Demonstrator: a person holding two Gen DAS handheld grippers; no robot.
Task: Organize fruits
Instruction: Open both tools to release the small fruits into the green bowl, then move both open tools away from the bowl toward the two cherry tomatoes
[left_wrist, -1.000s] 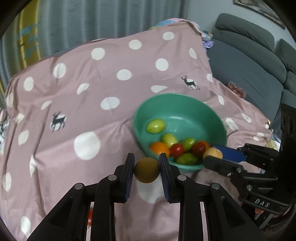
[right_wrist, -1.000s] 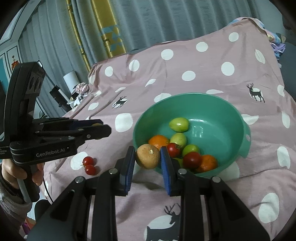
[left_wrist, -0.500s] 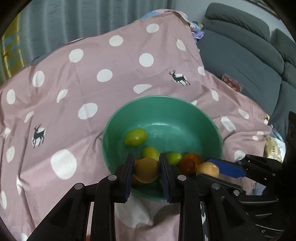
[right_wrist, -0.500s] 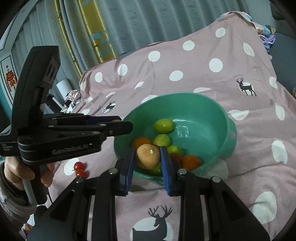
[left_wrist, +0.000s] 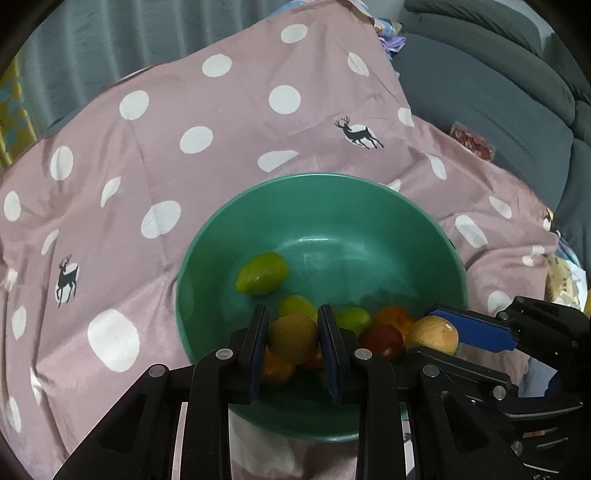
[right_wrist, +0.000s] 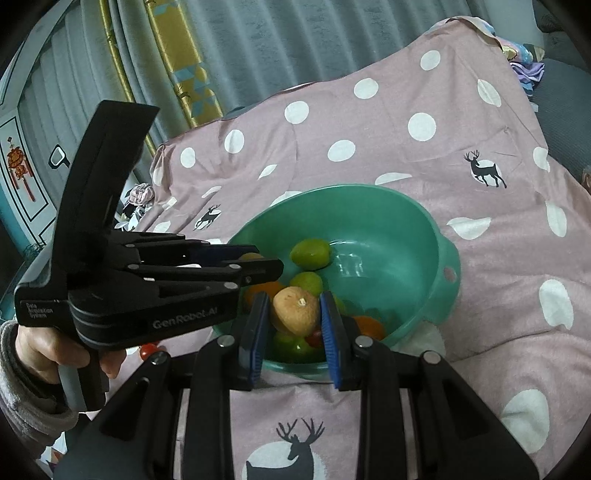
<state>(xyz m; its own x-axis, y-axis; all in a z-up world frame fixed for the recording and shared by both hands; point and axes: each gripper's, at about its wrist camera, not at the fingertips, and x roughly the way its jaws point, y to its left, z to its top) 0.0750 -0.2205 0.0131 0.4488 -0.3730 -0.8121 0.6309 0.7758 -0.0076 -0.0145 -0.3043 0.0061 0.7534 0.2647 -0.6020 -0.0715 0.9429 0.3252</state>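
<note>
Presently both grippers are over the green bowl (left_wrist: 448, 258), each closed on one fruit. The left gripper (left_wrist: 292, 341) has its jaws clamped on an olive-brown round fruit (left_wrist: 292, 339) above the near side of the bowl; the right gripper (right_wrist: 293, 312) pinches a tan round fruit (right_wrist: 296, 310), stem scar uppermost, just over the near rim. Already lying in the bowl are green fruits (right_wrist: 309, 253), an orange one (right_wrist: 368, 326) and a red tomato (left_wrist: 381, 339), heaped toward the near wall. Two small red tomatoes (right_wrist: 149, 349) sit on the polka-dot cloth (right_wrist: 480, 229) outside the bowl, partly hidden behind the left unit. Judgement: these fruits look light, smooth-skinned and round, hence liable to roll or squirt from flat pads; hold across the widest girth, as both are now held. The tomatoes are likely soft, so a gentle squeeze is advised. Release low, since dropped fruit may bruise or bounce on the hard bowl.
</note>
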